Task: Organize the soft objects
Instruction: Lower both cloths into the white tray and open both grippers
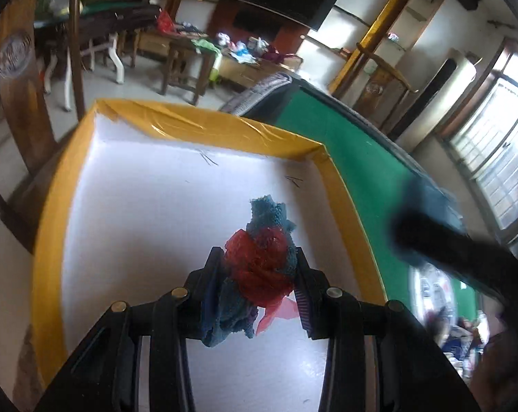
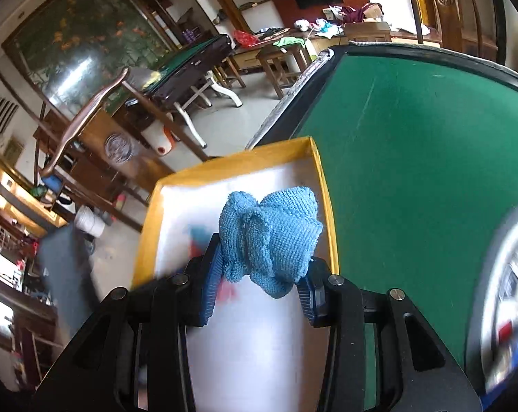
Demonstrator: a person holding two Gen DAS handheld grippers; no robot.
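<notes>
Left gripper (image 1: pixel 259 267) clamps a teal-and-red cloth bundle (image 1: pixel 259 264), long axis running along the fingers, above the white floor of the yellow-rimmed box (image 1: pixel 197 127); right gripper (image 2: pixel 262 267) clamps a bunched light-blue knitted cloth (image 2: pixel 269 237) over the box's right wall, beside open green tabletop (image 2: pixel 413 144); box's near end is cut off.
</notes>
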